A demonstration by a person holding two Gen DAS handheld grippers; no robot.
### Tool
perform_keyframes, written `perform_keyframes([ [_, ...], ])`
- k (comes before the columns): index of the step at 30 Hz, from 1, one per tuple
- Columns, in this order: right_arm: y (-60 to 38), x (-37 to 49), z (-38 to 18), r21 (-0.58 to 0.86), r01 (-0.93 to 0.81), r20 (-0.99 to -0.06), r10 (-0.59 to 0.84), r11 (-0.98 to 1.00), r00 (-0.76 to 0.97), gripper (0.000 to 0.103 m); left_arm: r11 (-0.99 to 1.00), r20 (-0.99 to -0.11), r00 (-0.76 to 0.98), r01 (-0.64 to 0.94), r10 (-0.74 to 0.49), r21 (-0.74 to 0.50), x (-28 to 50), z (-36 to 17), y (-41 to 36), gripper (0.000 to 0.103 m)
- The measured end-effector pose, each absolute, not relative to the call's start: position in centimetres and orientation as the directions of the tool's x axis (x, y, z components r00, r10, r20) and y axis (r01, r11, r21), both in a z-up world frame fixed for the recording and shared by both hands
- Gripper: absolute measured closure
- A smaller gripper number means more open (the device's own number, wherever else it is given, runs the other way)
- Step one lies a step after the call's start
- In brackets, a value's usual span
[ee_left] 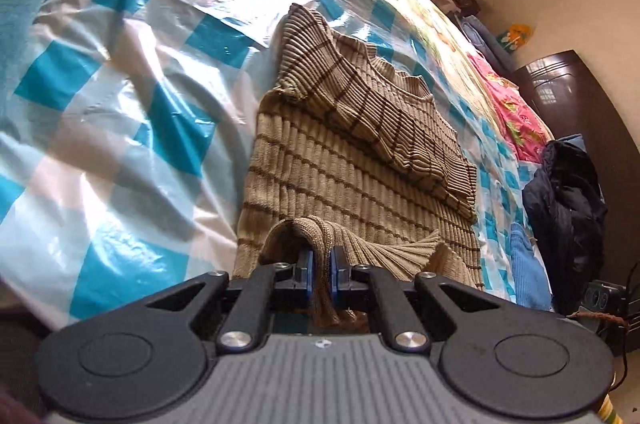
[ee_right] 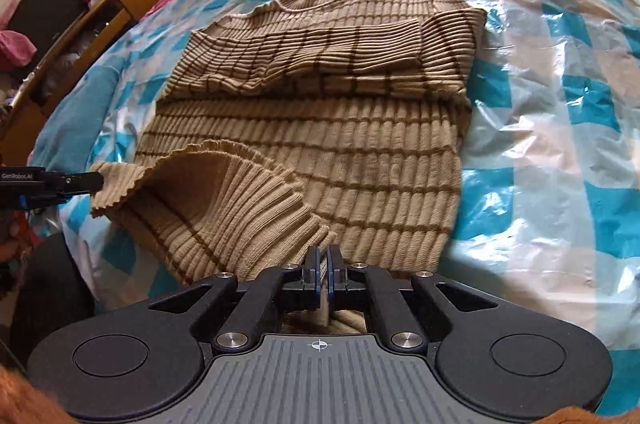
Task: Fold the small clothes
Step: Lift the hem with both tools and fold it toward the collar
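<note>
A tan ribbed sweater with thin brown stripes [ee_left: 360, 160] lies on a blue-and-white checked plastic sheet [ee_left: 120, 96], sleeves folded across its chest. My left gripper [ee_left: 322, 256] is shut on the sweater's bottom hem, which is raised off the sheet. In the right wrist view the sweater [ee_right: 340, 128] fills the middle, and my right gripper [ee_right: 322, 256] is shut on the other hem corner. The hem is lifted and curled back between both grippers. The left gripper [ee_right: 86, 182] shows at the left edge, pinching the hem.
The sheet [ee_right: 560, 144] covers a bed with pink floral bedding [ee_left: 516, 108]. Dark clothing [ee_left: 568, 192] is piled at the bed's right edge beside a dark cabinet [ee_left: 568, 92]. A wooden desk [ee_right: 100, 12] stands beyond the bed's left side.
</note>
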State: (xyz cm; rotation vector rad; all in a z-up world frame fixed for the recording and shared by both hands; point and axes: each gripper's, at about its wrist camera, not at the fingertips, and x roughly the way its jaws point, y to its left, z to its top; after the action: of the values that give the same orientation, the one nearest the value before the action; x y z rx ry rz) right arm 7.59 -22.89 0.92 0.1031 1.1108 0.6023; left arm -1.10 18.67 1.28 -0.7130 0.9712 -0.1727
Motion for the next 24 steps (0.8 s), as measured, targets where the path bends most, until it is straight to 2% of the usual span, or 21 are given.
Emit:
perform_keyframes([
  [4,-20.8,3.7,2.3,0.503,-0.568,-0.735,0.668,0.652,0.116,0.096,0.772,-0.719,0.557,-0.202,-0.416,-0.603,-2.7,1.0,19.4,0.090],
  [8,-19.4,-0.9,4.3,0.343,-0.758,-0.792,0.605,0.555,0.084,0.096,0.764,-0.726,0.550,-0.226,-0.412,-0.605,-3.9,0.5,19.7,0.090],
  [14,-19.9,-1.1,4.5,0.171,-0.775,-0.815,0.529,0.608,0.235,0.095,0.755,-0.720,0.550,-0.224,-0.424,-0.616,-4.4,0.1,19.2,0.090],
  [15,-19.7,-1.1,4.4,0.154,-0.783,-0.815,0.526,0.602,0.244,0.092,0.757,-0.719,0.550,-0.220,-0.425,-0.615,-4.4,0.2,19.2,0.090],
  [18,-18.5,-0.6,3.9,0.046,-0.840,-0.821,0.500,0.541,0.277,0.075,0.759,-0.717,0.552,-0.214,-0.426,-0.615,-4.4,0.4,19.1,0.090],
  [21,-17.3,0.4,3.1,-0.021,-0.873,-0.828,0.482,0.487,0.288,0.072,0.758,-0.715,0.551,-0.209,-0.431,-0.618,-4.3,0.4,19.0,0.090],
  [24,-16.3,1.4,2.2,-0.021,-0.895,-0.844,0.471,0.445,0.254,0.072,0.759,-0.715,0.544,-0.201,-0.439,-0.620,-4.0,0.2,18.9,0.090],
])
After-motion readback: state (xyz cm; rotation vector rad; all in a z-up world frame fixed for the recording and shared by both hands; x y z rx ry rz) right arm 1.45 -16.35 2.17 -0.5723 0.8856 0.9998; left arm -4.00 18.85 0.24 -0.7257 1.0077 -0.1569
